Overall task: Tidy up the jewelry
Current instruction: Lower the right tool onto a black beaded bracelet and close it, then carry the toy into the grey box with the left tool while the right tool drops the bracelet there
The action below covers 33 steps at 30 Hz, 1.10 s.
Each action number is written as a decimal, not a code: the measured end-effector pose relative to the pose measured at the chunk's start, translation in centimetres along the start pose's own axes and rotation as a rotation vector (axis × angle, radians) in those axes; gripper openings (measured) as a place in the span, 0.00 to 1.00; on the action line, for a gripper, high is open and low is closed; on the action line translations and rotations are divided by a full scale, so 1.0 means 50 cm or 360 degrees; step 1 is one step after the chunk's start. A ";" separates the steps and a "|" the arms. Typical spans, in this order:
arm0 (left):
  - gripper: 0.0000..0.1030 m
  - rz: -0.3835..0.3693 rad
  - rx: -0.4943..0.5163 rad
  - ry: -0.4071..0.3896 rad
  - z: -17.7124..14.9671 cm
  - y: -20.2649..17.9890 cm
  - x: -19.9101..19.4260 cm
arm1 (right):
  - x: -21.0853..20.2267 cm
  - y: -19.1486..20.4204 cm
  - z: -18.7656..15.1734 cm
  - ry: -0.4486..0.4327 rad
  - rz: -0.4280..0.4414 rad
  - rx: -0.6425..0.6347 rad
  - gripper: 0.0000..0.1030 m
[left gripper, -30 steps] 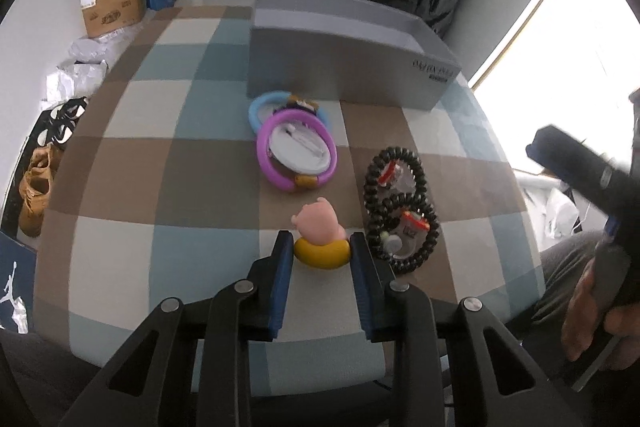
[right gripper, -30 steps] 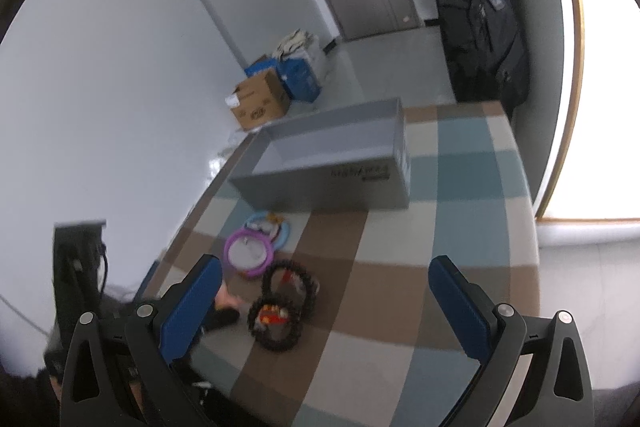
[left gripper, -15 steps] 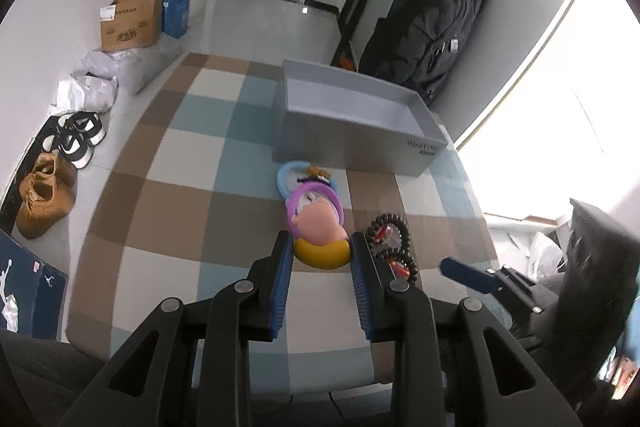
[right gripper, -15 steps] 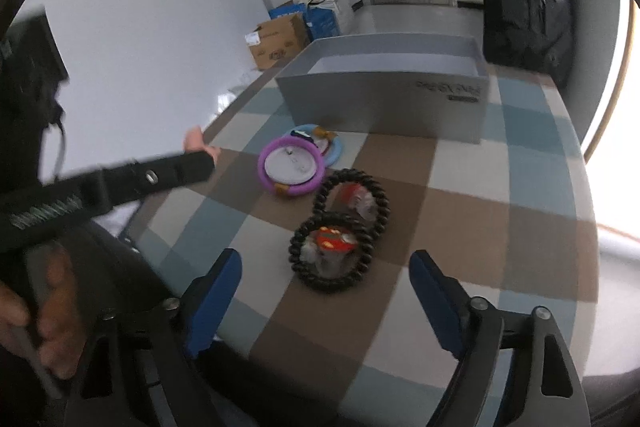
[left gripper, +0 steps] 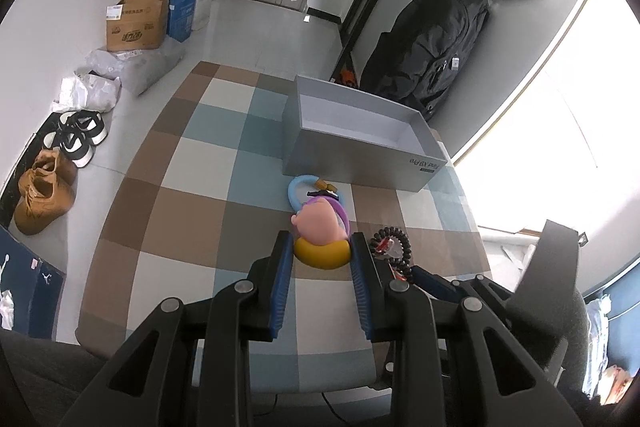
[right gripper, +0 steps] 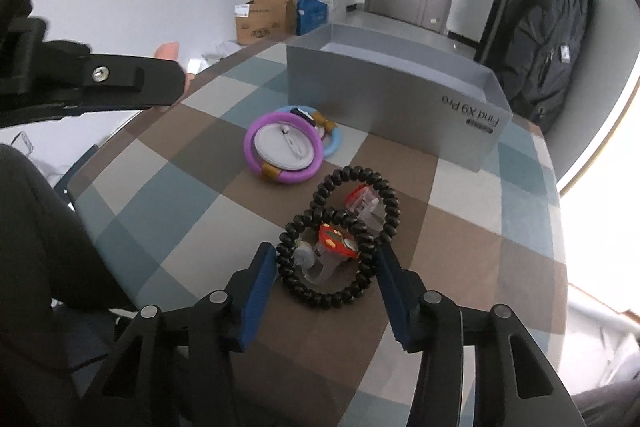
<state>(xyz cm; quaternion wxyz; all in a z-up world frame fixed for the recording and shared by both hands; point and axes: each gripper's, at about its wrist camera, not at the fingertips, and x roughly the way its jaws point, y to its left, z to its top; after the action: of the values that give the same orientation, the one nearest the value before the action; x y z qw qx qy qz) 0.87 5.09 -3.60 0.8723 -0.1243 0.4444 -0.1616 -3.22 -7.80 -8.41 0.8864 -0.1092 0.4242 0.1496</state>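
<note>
The left gripper (left gripper: 320, 259) is off the counter (left gripper: 192, 227), its fingers (left gripper: 280, 267) pinching a yellow ring with a pink figure (left gripper: 320, 243) by its sides. Left of those fingers the checked counter lies bare out to its left edge. Straight ahead of them, lower down, a blue ring (left gripper: 298, 189) and a purple ring (left gripper: 340, 211) lie touching, partly hidden by the held piece. Just beyond these stands the grey box (left gripper: 360, 155), open on top, its front wall close to the blue ring and its right end near the counter's right edge.

The right gripper (right gripper: 328, 277) is low over the counter, near its close edge. Its jaws have just been closing, with the near bead bracelet (right gripper: 320, 301) between them. The left finger (right gripper: 260, 291) is at the beads; whether the right one touches I cannot tell. A second bead bracelet (right gripper: 384, 187) overlaps the first just ahead. Right of these fingers the counter is bare up to its right edge.
</note>
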 end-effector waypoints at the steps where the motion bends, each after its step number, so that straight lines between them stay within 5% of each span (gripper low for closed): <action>1: 0.22 -0.0002 -0.0001 -0.0002 0.000 0.000 -0.001 | -0.005 0.000 0.000 -0.0017 -0.0003 -0.0003 0.46; 18: 0.22 -0.0004 0.0016 0.0033 0.015 -0.016 0.011 | -0.109 -0.097 0.049 -0.0342 0.0288 0.0307 0.46; 33: 0.22 -0.0043 0.0220 -0.0044 0.185 -0.091 0.076 | -0.081 -0.228 0.235 -0.0413 0.0402 0.0321 0.47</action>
<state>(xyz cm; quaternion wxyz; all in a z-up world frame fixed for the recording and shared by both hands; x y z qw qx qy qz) 9.76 0.10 0.57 0.8826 -0.0718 0.4185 -0.2019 6.89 -15.34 2.74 0.9142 0.0545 0.3296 0.2292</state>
